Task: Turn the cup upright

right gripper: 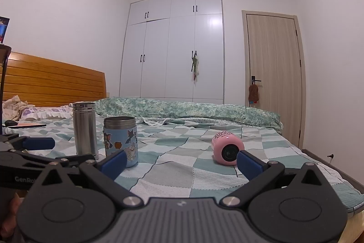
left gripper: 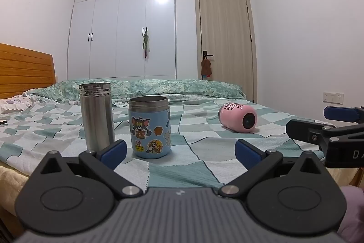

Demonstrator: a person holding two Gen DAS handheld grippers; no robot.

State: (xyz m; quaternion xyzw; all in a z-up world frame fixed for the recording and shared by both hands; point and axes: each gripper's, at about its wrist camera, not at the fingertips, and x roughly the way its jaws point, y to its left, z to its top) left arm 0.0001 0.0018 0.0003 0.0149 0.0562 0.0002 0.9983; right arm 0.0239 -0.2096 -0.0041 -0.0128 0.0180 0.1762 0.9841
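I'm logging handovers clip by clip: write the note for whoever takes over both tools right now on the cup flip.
Left tool: open, empty, low over the near edge of the bed, facing the blue cartoon cup.
Right tool: open, empty, facing the pink cup.
Pink cup: on its side on the checked bedspread, to the right, one end toward the cameras.
Blue cartoon cup and steel flask: upright, side by side on the left, apart from the pink cup.
Done: nothing gripped yet.
Left: grasp the pink cup, probably with the right tool, and stand it upright.

Bare checked bedspread [right gripper: 182, 165] around the tipped pink cup [right gripper: 227, 148], blue cartoon cup [right gripper: 120, 140] and steel flask [right gripper: 84, 129] well left
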